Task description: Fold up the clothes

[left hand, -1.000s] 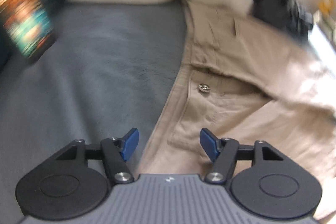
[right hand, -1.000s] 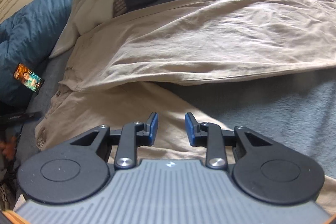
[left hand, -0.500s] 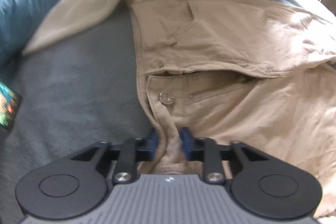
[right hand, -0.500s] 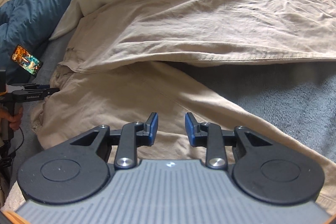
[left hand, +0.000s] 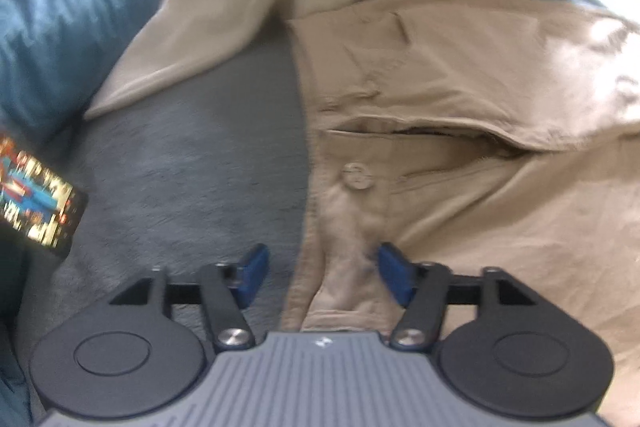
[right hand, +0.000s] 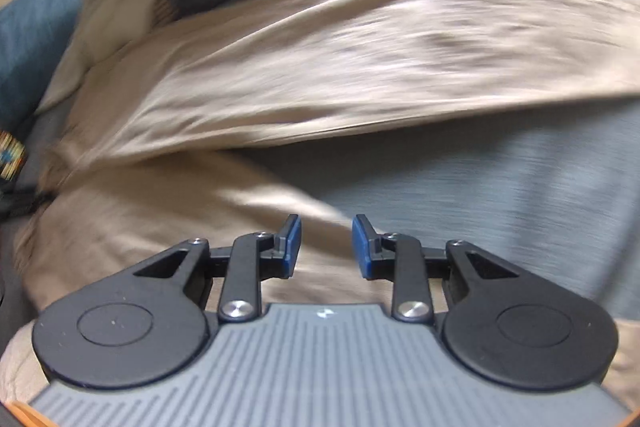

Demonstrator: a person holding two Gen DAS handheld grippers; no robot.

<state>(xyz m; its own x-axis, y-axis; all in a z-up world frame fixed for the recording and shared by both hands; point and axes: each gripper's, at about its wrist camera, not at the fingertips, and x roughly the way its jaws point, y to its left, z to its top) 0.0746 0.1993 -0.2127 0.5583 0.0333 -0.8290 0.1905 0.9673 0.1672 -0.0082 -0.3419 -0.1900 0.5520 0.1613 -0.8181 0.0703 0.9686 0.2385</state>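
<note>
- Straddling the khaki trousers' [left hand: 460, 99] waistband at lower centre, your left gripper [left hand: 320, 277] has just been opening; pads clear of cloth.
- Right gripper [right hand: 326, 247] spread partway above trousers, pinching nothing.

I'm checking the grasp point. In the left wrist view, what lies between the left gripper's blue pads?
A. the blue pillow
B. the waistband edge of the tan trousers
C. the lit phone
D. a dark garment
B: the tan trousers' waistband edge lies between the left gripper's open pads.
</note>
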